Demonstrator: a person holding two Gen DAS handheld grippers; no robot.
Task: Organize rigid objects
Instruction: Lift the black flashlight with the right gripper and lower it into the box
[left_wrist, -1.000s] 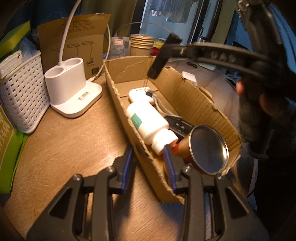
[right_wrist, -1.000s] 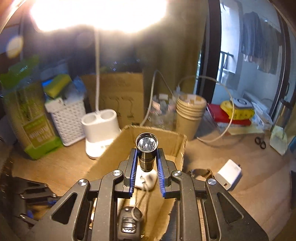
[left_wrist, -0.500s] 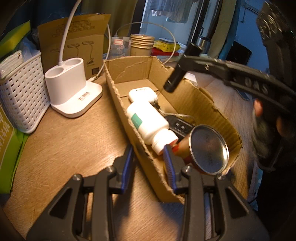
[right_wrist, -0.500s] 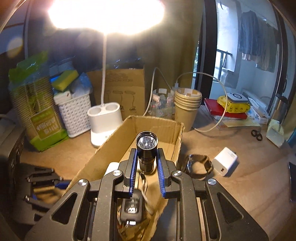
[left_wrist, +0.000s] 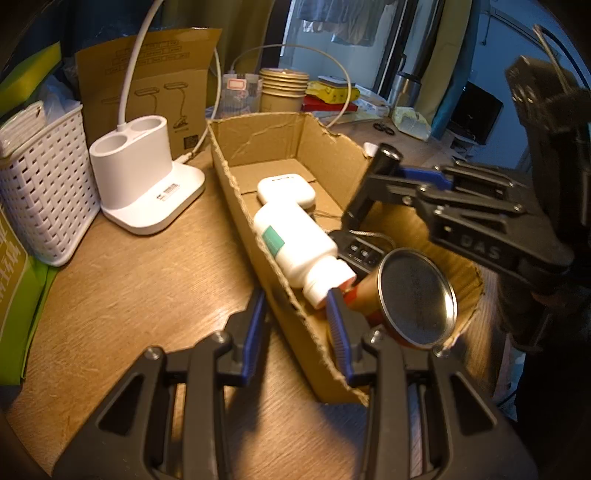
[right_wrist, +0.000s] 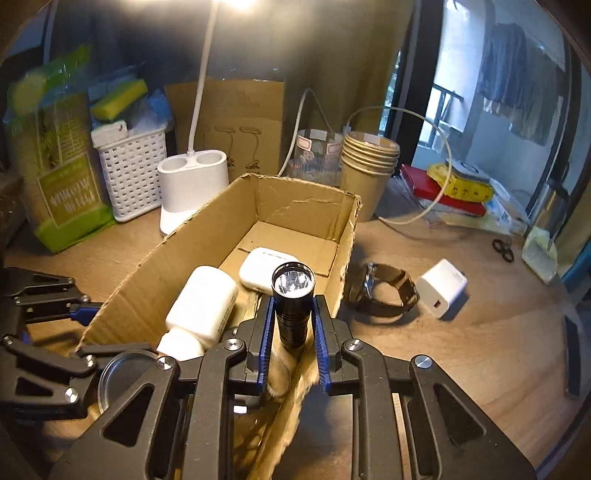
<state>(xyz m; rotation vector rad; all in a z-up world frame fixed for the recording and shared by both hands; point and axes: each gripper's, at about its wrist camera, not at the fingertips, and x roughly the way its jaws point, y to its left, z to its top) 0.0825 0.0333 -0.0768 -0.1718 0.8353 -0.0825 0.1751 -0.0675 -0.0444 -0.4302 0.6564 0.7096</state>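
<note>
Left wrist view: left tool (left_wrist: 297, 328) straddles the box (left_wrist: 242, 201) wall, fingers apart, the wall loose between them.
Box: stands on the tabletop (left_wrist: 147, 273), holding a white bottle (left_wrist: 295, 243), white case (left_wrist: 286, 190), key fob (left_wrist: 360, 251) and tin (left_wrist: 415, 295).
Right tool (right_wrist: 293, 332): clamped on a black torch (right_wrist: 293, 299) above the box.
Tabletop right of box: watch (right_wrist: 384, 291), then charger (right_wrist: 441, 288).

Far end of the cardboard box (right_wrist: 306, 206) is bare floor, open from above. Nearer in, the white case (right_wrist: 266, 269), white bottle (right_wrist: 205, 306) and metal-lidded can (left_wrist: 415, 299) crowd the near end. Right of the box, a watch (right_wrist: 384, 291) and charger (right_wrist: 441, 288) sit on the tabletop (right_wrist: 461, 350); beyond them, open wood.
</note>
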